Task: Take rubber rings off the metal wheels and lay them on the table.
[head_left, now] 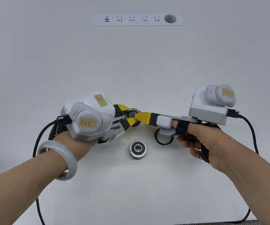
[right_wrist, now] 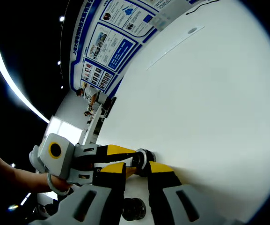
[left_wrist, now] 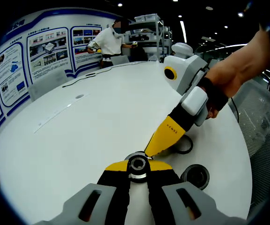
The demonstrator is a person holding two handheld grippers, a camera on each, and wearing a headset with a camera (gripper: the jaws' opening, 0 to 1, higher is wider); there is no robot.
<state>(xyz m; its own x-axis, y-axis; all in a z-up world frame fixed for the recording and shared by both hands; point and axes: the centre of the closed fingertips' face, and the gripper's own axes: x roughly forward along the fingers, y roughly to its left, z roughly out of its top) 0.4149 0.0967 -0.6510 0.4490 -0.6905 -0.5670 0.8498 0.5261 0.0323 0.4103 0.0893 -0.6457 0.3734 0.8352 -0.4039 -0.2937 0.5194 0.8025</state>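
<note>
My left gripper (head_left: 128, 116) is shut on a small metal wheel (head_left: 135, 113) and holds it just above the white table; in the left gripper view the wheel (left_wrist: 138, 165) sits between its yellow tips. My right gripper (head_left: 142, 118) comes in from the right, and its yellow tips pinch the black rubber ring on that wheel's rim (right_wrist: 142, 161). A loose rubber ring (head_left: 164, 138) lies on the table under the right gripper. A second wheel (head_left: 138, 149), with its ring still on, lies flat nearer me.
The white table (head_left: 135, 61) stretches far ahead, with a power strip (head_left: 139, 19) set into it at the back. Black cables trail from both grippers. A person stands by shelves beyond the table's far end (left_wrist: 107, 41).
</note>
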